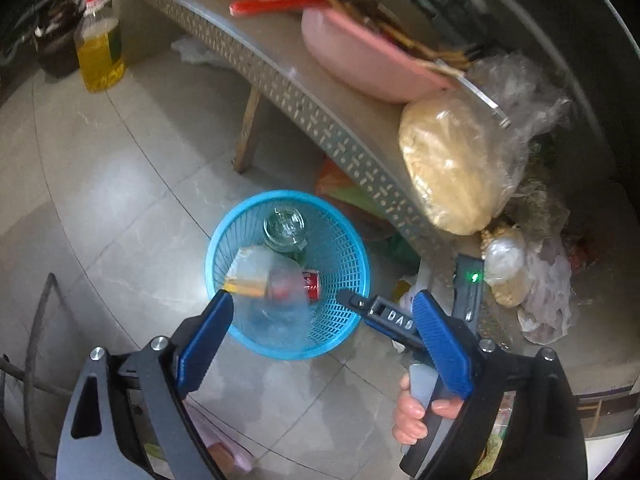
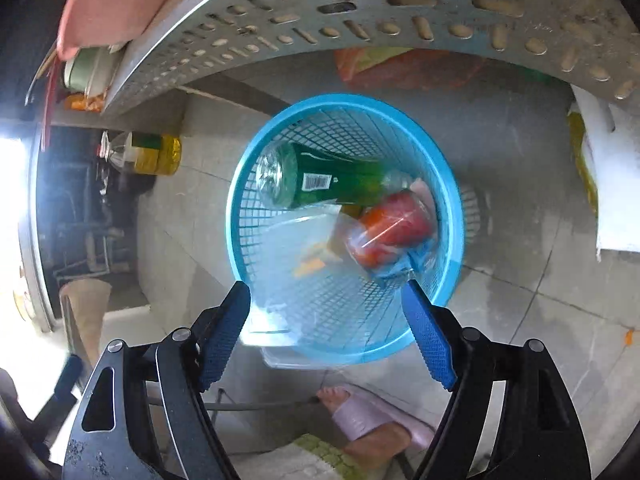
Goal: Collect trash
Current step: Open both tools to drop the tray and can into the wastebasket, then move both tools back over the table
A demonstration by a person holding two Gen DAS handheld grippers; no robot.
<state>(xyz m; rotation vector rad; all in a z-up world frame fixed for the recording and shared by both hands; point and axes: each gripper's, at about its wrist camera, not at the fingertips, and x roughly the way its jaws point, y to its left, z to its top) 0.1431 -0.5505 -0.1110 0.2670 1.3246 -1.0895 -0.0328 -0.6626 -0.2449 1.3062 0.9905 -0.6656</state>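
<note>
Nearest the basket [image 1: 352, 240], both grippers hung over its rim, pointing steeply down. The left gripper [image 1: 324, 304] stood released, its two blue fingers [image 1: 208, 336] spread wide with a blurred clear plastic piece [image 1: 276, 312] between them, apparently loose from the pads. The right gripper [image 2: 326, 292] was likewise released, jaws apart, a blurred clear wrapper [image 2: 292, 248] below them over the basket's near side; whether either pad touched it could not be told. In the left view the right gripper's tip [image 1: 384, 314] reached in over the basket's right rim, with the hand [image 1: 416, 412] on its handle.

Inside the one blue mesh basket lay the trash: one green bottle [image 2: 328, 178], one red can [image 2: 396, 224], and the clear plastic. In the right view the bottle lay on its side, long axis running left to right across the basket, its clear base toward the left wall. The can lay tilted beside the bottle, against the basket's right wall, its long axis slanting up to the right.

The basket stood on the tiled floor [image 1: 132, 184], just in front of a perforated metal table [image 1: 304, 104]. Beyond the basket, on that table, sat one pink basin [image 1: 360, 60] and one bag of tan grain [image 1: 452, 168]. Farthest from the basket, on the floor, stood one oil jug [image 1: 100, 48].
</note>
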